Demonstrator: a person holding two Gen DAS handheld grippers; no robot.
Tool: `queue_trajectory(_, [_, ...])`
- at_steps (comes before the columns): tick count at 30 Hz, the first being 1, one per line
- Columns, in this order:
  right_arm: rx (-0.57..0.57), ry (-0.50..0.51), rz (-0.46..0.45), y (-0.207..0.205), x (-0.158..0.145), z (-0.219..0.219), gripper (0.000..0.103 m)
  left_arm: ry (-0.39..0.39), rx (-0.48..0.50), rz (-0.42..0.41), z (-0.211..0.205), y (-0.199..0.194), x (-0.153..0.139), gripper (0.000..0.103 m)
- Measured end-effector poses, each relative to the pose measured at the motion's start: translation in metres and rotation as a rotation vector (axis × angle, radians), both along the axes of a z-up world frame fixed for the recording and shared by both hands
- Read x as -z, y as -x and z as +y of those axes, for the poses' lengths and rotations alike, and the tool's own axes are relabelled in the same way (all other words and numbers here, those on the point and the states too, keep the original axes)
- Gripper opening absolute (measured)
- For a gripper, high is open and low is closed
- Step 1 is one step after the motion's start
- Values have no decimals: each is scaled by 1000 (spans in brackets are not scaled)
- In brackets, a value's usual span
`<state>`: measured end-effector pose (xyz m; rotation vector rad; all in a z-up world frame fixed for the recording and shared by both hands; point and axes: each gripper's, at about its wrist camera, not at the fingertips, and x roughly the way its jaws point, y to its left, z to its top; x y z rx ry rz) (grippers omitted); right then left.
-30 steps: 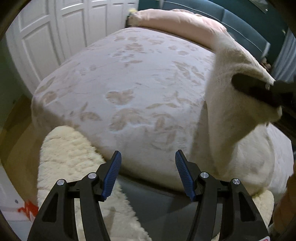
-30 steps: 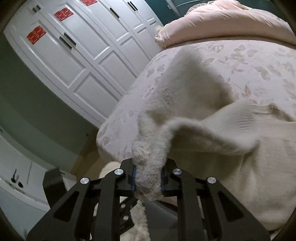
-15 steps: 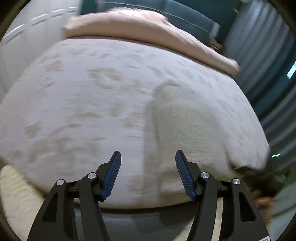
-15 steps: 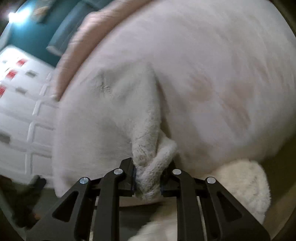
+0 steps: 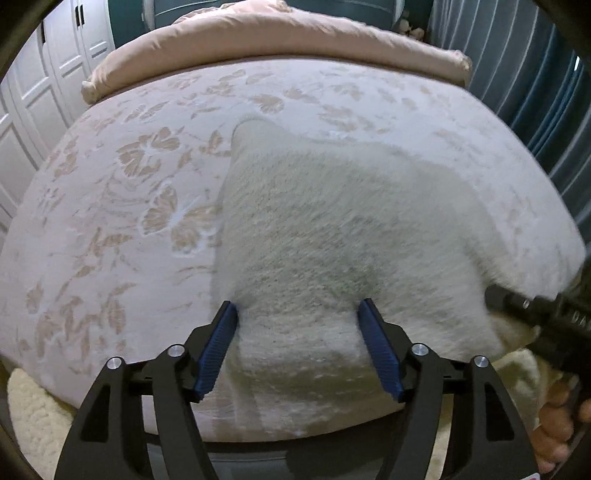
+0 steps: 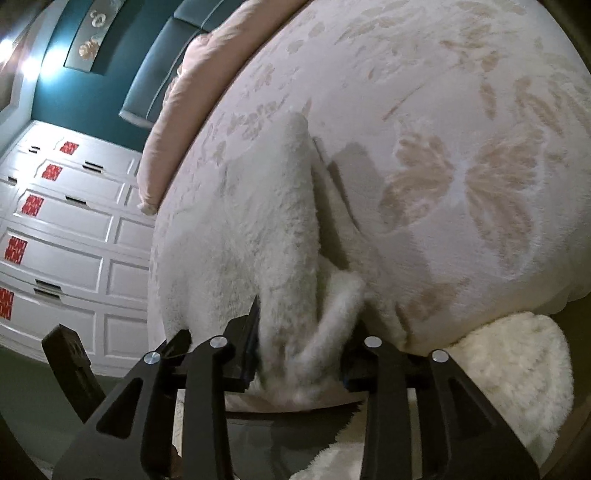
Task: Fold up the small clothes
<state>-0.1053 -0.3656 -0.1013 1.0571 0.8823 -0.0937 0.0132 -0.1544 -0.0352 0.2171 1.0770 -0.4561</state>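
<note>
A cream fluffy garment [image 5: 332, 229] lies on the pink floral bed cover [image 5: 129, 206], draped over the near edge of the bed. My left gripper [image 5: 298, 325] is open, its blue pads on either side of the garment's near part without closing on it. My right gripper [image 6: 303, 343] has its jaws parted, with the garment's bunched edge [image 6: 295, 280] lying between them; in the left wrist view its black body [image 5: 535, 314] sits at the garment's right edge.
A rolled pink duvet [image 5: 258, 33] lies across the far end of the bed. White wardrobe doors [image 6: 62, 236] stand to the left, blue curtains [image 5: 535, 92] to the right. A cream shaggy rug [image 6: 517, 365] lies on the floor below the bed edge.
The garment, held up a second ago, now lies spread on the bed. My left gripper moved in over its near part. My right gripper's jaws have widened around the bunched edge.
</note>
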Motion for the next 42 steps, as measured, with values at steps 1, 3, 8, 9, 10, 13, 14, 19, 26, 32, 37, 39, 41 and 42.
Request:
queue_trajectory(1, [-11, 17, 12, -6, -3, 4, 31, -6, -8, 9, 3, -2, 3, 69])
queue_trajectory(3, [-35, 102, -54, -13, -34, 11, 25, -2, -21, 15, 7, -3, 4, 69])
queue_trajectory(8, [-44, 196, -93, -22, -62, 15, 25, 5, -37, 23, 8, -4, 4, 69])
queue_trajectory(9, [-50, 244, -21, -26, -49, 13, 26, 4, -37, 24, 7, -3, 4, 70])
queue_trajectory(10, [-63, 305, 92, -32, -31, 12, 26, 4, -32, 26, 5, -3, 5, 71])
queue_trajectory(13, [-21, 258, 127, -21, -17, 8, 40, -13, -31, 28, 2, -1, 6, 72])
queue_trajectory(14, [-1, 260, 121, -15, -24, 8, 40, -13, -31, 25, 2, 0, 6, 72])
queue_trajectory(19, [69, 418, 91, -4, -70, 19, 37, -13, -39, 26, 2, -1, 7, 73])
queue_trajectory(26, [-127, 575, 226, -40, -30, 49, 35, -19, -39, 22, 2, 0, 8, 74])
queue_trajectory(32, [-91, 597, 124, -22, -75, 57, 35, -23, -49, 25, 3, 0, 8, 76])
queue_trajectory(37, [-197, 698, 242, -39, -29, 75, 36, -38, -43, 21, -2, 4, 10, 78])
queue_trajectory(39, [-209, 742, 240, -41, -39, 81, 37, -41, -42, 19, -1, 7, 9, 78])
queue_trajectory(41, [-186, 744, 191, -35, -56, 78, 36, -28, -40, 17, 3, 8, 2, 78])
queue_trajectory(42, [-176, 737, 173, -32, -61, 76, 36, -17, -44, 15, 4, 7, -1, 78])
